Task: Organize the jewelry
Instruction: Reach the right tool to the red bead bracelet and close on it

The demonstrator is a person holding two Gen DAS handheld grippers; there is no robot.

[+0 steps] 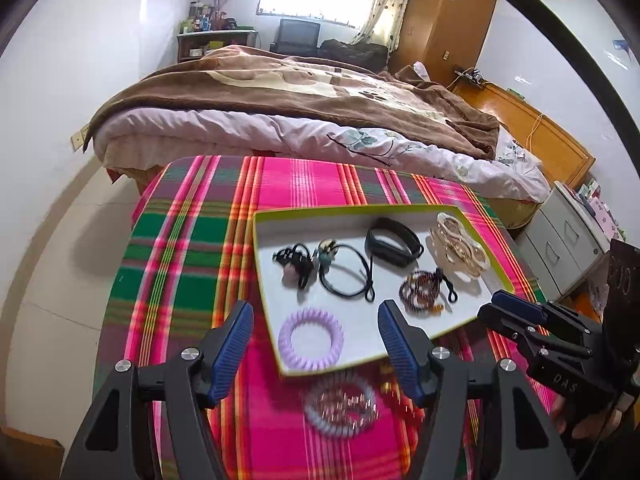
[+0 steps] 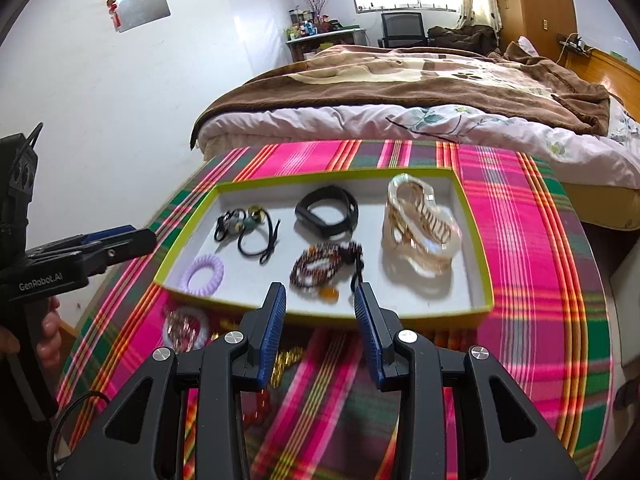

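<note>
A shallow white tray with a green rim [image 1: 264, 216] [image 2: 188, 232] lies on the plaid tablecloth. In it are a purple spiral hair tie [image 1: 311, 338] [image 2: 201, 274], black hair ties with charms [image 1: 320, 268] [image 2: 248, 226], a black wristband [image 1: 394, 246] [image 2: 326, 212], a dark bead bracelet [image 1: 424, 290] [image 2: 324, 266] and a clear gold hair claw [image 1: 460, 248] [image 2: 420, 228]. In front of the tray lie a pale spiral tie with a gold chain [image 1: 340, 404] [image 2: 186, 326] and red and gold beads [image 2: 280, 364]. My left gripper [image 1: 316, 320] is open over the tray's near edge. My right gripper [image 2: 320, 296] is open and empty above that edge.
The table's cloth [image 1: 192, 248] drops off at its round edges. A bed with a brown blanket [image 1: 300, 96] stands just behind the table. A grey drawer unit [image 1: 568, 240] stands to the right. The right gripper [image 1: 516, 312] shows in the left wrist view, the left gripper [image 2: 120, 244] in the right wrist view.
</note>
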